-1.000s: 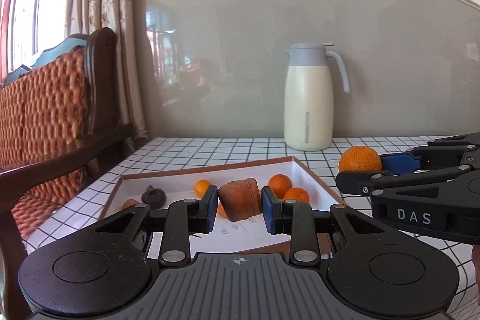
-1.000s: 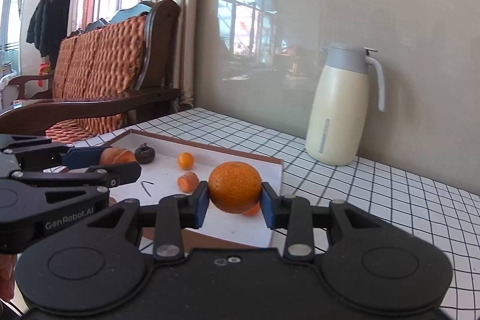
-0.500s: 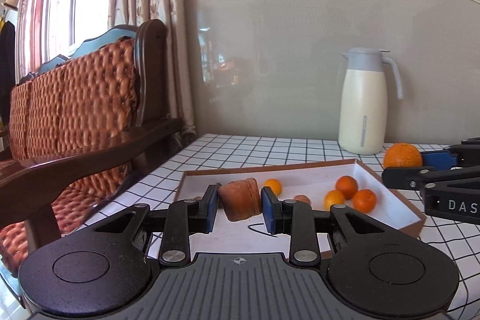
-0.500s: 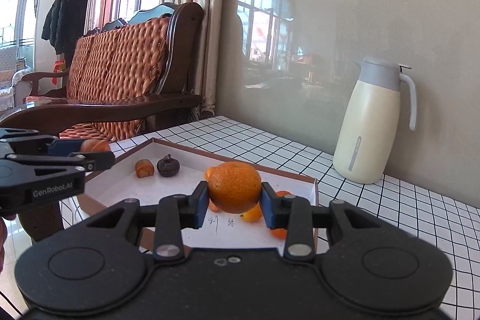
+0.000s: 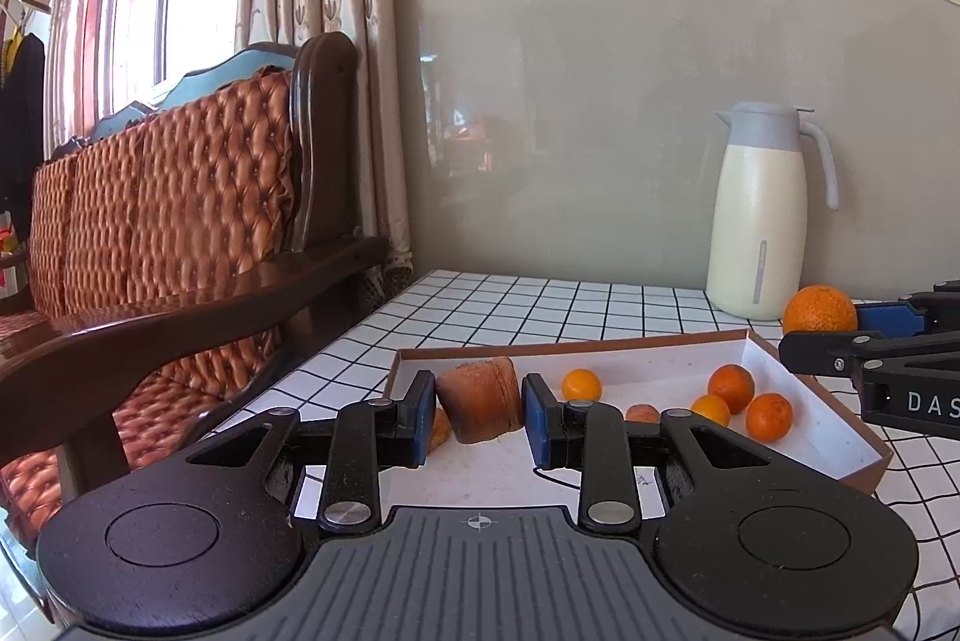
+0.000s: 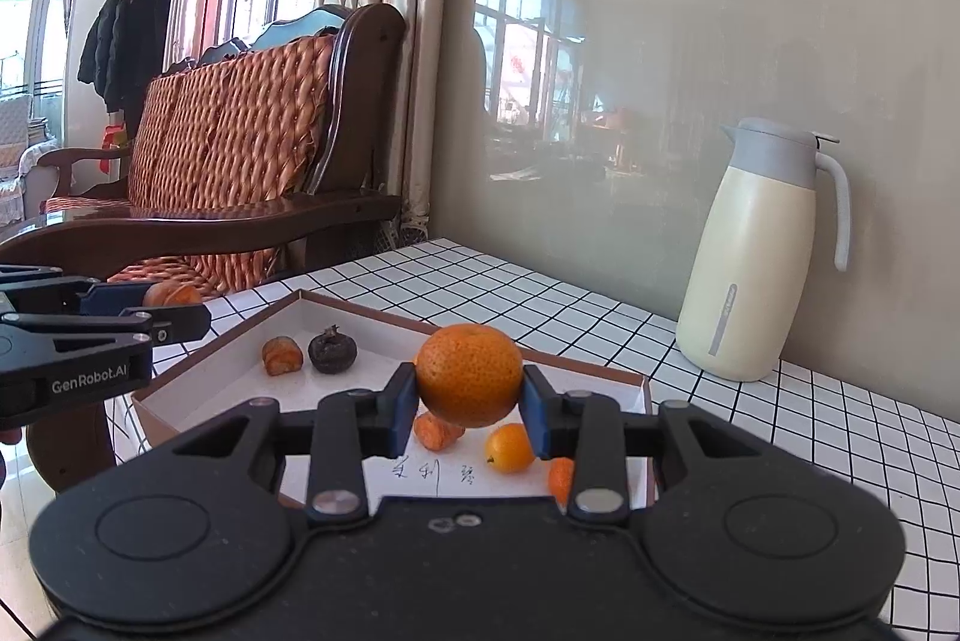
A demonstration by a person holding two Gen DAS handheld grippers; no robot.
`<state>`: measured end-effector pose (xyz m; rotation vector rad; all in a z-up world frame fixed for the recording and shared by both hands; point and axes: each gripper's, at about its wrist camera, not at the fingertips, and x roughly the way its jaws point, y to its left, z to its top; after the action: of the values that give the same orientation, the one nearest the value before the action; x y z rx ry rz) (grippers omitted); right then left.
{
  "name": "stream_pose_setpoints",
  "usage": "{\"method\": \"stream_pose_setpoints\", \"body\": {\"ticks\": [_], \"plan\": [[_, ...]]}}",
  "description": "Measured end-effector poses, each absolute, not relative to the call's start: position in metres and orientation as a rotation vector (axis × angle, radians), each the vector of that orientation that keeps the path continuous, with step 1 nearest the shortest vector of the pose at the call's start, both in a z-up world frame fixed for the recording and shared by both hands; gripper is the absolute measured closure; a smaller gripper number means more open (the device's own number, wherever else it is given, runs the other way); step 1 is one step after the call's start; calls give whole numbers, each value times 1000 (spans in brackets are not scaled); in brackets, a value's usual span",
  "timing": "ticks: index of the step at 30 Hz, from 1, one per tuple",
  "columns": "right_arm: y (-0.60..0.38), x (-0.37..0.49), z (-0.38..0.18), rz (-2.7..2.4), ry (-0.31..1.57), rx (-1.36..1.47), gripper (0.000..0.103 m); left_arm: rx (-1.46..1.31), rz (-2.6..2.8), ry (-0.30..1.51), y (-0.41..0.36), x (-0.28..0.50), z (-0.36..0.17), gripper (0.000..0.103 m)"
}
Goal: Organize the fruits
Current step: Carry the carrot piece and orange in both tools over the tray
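Observation:
My left gripper is shut on a brown wrinkled fruit, held above the near left part of the shallow white box. My right gripper is shut on a large orange, held above the same box. The right gripper and its orange show at the right of the left wrist view. Several small oranges lie in the box, with a dark dried fruit and a brown piece at its far left.
A cream thermos jug stands on the checked tablecloth by the wall. A wooden sofa with orange cushions stands left of the table. The left gripper body shows at the left of the right wrist view.
Both views have swung leftward: the jug and box shifted right and the sofa came further into view. Each gripper keeps hold of its fruit.

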<state>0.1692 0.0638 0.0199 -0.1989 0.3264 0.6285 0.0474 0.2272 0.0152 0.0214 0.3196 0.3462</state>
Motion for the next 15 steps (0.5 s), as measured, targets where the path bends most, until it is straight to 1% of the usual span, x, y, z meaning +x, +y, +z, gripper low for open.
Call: {"method": "stream_pose_setpoints", "body": {"ticks": [15], "plan": [[74,198,16,614,348,-198,75,26,334,330,239,81,13,72]]}}
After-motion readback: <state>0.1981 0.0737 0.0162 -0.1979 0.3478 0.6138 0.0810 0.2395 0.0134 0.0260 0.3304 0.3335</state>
